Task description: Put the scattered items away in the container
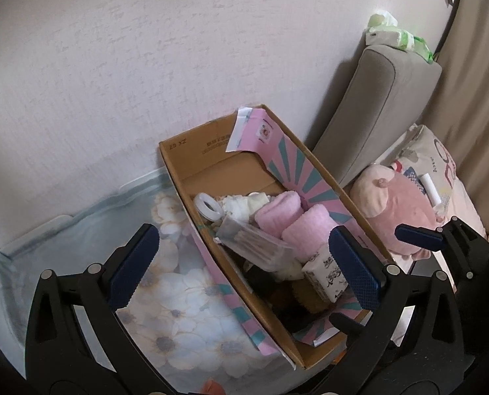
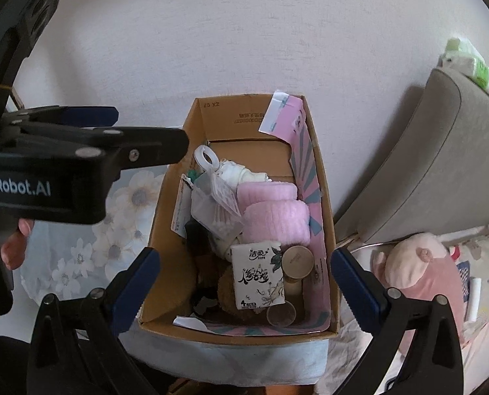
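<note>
A cardboard box (image 2: 165,217) (image 1: 178,171) stands on a floral cloth against the wall. It holds pink rolled towels (image 2: 274,217) (image 1: 293,220), a tissue pack (image 2: 257,276) (image 1: 326,276), a clear case of cotton swabs (image 2: 214,210) (image 1: 254,243), a round wooden lid (image 2: 298,261) and other small items. My left gripper (image 1: 244,263) is open and empty above the box's left side; it also shows in the right wrist view (image 2: 139,131). My right gripper (image 2: 246,283) is open and empty over the box's near end; its fingertips (image 1: 415,235) also show in the left wrist view.
A floral cloth (image 1: 178,316) (image 2: 112,230) covers the surface left of the box. A grey sofa arm (image 2: 441,158) (image 1: 376,105) stands to the right, with a pink plush toy (image 2: 422,273) (image 1: 399,210) and a printed cushion (image 1: 438,161). Tissue packs (image 1: 395,33) lie on the sofa arm.
</note>
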